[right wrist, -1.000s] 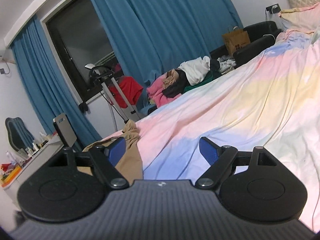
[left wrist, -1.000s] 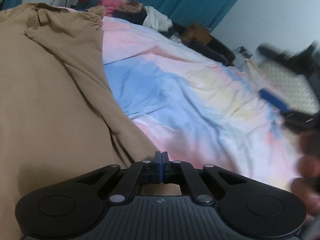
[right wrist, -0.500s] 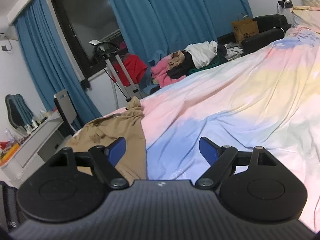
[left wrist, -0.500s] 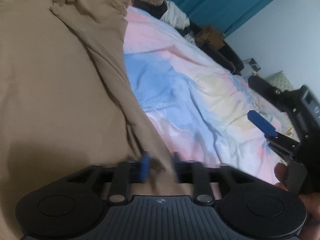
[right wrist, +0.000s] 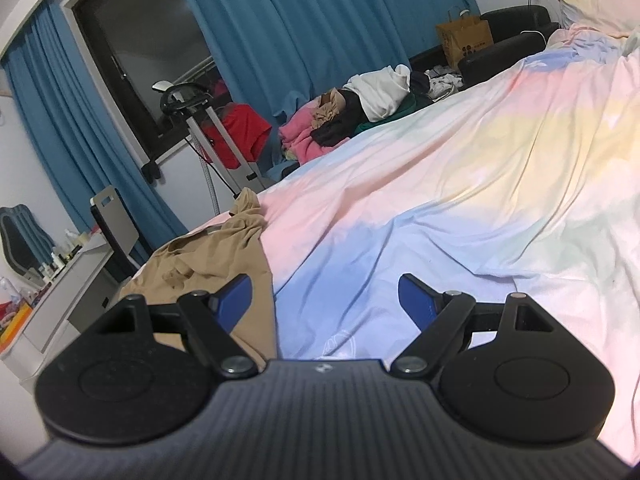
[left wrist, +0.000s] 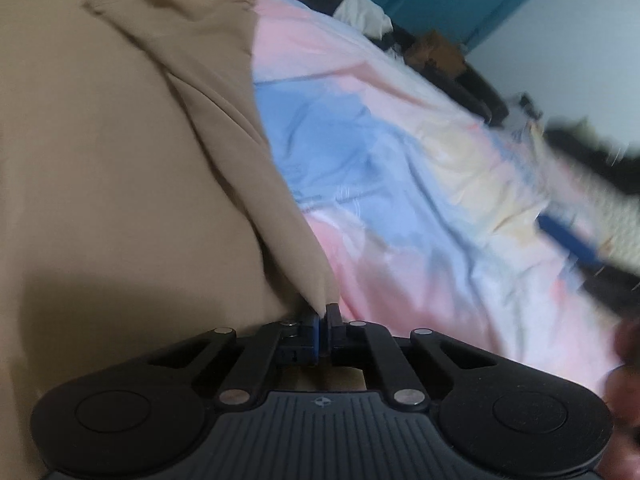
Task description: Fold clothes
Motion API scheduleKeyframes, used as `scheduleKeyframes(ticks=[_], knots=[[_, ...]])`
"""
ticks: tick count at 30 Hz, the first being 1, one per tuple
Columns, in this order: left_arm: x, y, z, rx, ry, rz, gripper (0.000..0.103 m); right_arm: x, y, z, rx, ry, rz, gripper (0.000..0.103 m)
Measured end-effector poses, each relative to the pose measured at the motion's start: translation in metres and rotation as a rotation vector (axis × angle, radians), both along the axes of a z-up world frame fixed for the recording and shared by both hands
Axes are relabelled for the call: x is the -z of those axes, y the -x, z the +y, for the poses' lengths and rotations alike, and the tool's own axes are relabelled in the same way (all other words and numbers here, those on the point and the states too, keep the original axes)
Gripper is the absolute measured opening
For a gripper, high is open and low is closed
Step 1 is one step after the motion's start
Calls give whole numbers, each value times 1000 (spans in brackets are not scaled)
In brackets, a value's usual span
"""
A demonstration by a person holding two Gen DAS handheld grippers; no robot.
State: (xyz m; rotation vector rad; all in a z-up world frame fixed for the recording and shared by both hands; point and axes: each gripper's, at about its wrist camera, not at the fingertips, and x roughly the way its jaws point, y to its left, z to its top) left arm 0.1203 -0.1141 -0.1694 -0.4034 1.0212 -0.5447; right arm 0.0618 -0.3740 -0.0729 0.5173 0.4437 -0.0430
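At lower centre of my left view, the left gripper (left wrist: 322, 322) has its jaws pinched on the tan garment's (left wrist: 120, 168) edge. My right gripper (right wrist: 324, 300) hangs with jaws wide apart over the bed (right wrist: 460, 184); the garment lies lower left, a clothes pile (right wrist: 352, 116) beyond.
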Motion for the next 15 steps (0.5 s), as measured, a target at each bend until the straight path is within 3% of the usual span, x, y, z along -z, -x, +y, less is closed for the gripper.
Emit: scheduleKeyframes(ticks=[4, 7, 9, 13, 15], knots=[[-21, 2, 46, -22, 151, 56, 3, 1, -2, 2, -3, 7, 16, 82], [-30, 2, 85, -44, 201, 90, 3, 3, -5, 4, -9, 6, 41, 82], [-30, 1, 110, -56, 171, 100, 4, 4, -6, 6, -17, 12, 52, 82], [-13, -3, 145, -106, 11, 152, 5, 5, -9, 15, -53, 24, 72, 82], [-12, -1, 149, -104, 1, 150, 6, 6, -11, 22, -85, 31, 89, 82]])
